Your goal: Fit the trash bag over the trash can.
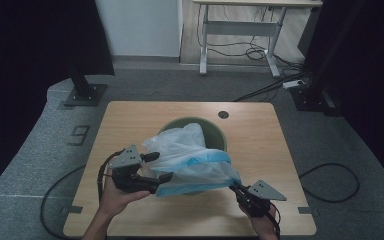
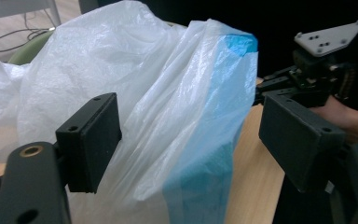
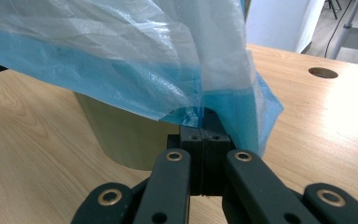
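Observation:
A thin plastic bag [image 1: 195, 160], white with a blue band, is draped over a round green bin [image 1: 215, 131] in the middle of the wooden table [image 1: 130, 120]. My left gripper [image 1: 161, 166] stands open at the bag's left side. In the left gripper view the bag [image 2: 168, 107] bulges between the wide-apart jaws of this gripper [image 2: 186, 135] without being pinched. My right gripper [image 1: 234, 187] is shut on the bag's blue lower corner at the front right. In the right gripper view its jaws [image 3: 204, 126] meet on the blue film [image 3: 121, 60] in front of the bin's wall [image 3: 121, 135].
A round cable hole [image 1: 223, 114] sits in the table behind the bin. Black cables trail from both grippers over the table's front edge. A white desk frame [image 1: 240, 25] with loose cords stands on the floor far behind.

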A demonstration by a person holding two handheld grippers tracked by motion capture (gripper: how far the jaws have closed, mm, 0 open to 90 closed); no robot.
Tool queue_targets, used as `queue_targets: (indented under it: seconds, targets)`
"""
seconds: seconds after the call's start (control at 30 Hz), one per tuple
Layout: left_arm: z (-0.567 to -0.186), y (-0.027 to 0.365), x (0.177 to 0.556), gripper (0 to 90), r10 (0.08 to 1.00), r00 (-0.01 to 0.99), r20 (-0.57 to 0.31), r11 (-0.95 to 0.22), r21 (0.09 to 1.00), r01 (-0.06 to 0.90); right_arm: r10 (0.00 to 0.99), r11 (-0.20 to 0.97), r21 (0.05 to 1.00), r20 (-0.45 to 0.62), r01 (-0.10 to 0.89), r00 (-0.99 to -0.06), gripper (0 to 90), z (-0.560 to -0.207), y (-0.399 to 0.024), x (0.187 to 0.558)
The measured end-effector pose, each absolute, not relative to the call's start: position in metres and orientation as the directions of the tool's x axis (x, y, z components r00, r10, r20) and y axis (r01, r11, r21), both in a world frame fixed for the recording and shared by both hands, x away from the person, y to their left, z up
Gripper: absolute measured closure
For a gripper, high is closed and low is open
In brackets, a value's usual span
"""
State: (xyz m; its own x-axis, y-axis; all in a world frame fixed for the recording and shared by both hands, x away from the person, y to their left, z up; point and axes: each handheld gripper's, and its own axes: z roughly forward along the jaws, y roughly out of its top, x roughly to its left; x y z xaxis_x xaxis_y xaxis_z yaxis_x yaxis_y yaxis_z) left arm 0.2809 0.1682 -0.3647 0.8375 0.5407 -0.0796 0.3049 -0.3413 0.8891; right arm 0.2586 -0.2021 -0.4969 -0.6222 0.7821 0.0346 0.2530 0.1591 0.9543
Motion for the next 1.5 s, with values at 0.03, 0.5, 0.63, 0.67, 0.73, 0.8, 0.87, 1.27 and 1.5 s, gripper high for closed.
queue_targets:
  seconds: [0.03,0.5,0.63,0.67,0.73,0.8,0.87,1.27,1.5]
  targets:
    - [-0.365,0.166,0.282,23.0,0.548,0.834,-0.070,-0.349,0.887,0.304,0.782,0.158,0.954,0.035,0.253,-0.622,88.7,-0.497,-0.202,0.259]
    - [-0.368,0.161,0.298,83.5,0.564,0.818,-0.112,-0.338,0.873,0.352,0.778,0.180,0.955,0.008,0.236,-0.628,87.8,-0.493,-0.201,0.254]
    - [-0.367,0.166,0.300,89.3,0.565,0.813,-0.137,-0.304,0.882,0.360,0.774,0.180,0.957,0.005,0.227,-0.633,76.4,-0.491,-0.205,0.247]
    - [-0.366,0.168,0.301,89.5,0.566,0.811,-0.144,-0.293,0.885,0.362,0.771,0.177,0.958,0.006,0.224,-0.637,69.1,-0.490,-0.206,0.244]
    - [-0.366,0.171,0.302,89.6,0.562,0.811,-0.160,-0.277,0.888,0.367,0.776,0.181,0.961,-0.008,0.210,-0.631,57.5,-0.488,-0.208,0.235]
    - [-0.366,0.175,0.302,89.6,0.564,0.809,-0.167,-0.268,0.889,0.371,0.771,0.176,0.964,-0.011,0.197,-0.636,51.3,-0.484,-0.212,0.225]
    - [-0.367,0.178,0.303,89.7,0.568,0.803,-0.179,-0.254,0.890,0.378,0.765,0.158,0.972,-0.010,0.172,-0.644,47.6,-0.478,-0.218,0.214]
    - [-0.367,0.187,0.303,89.7,0.586,0.787,-0.194,-0.225,0.894,0.388,0.770,0.092,0.992,-0.015,0.088,-0.638,43.8,-0.428,-0.244,0.220]
    - [-0.369,0.190,0.305,89.7,0.588,0.782,-0.205,-0.216,0.892,0.397,0.785,0.093,0.991,-0.012,0.098,-0.619,46.3,-0.416,-0.239,0.272]
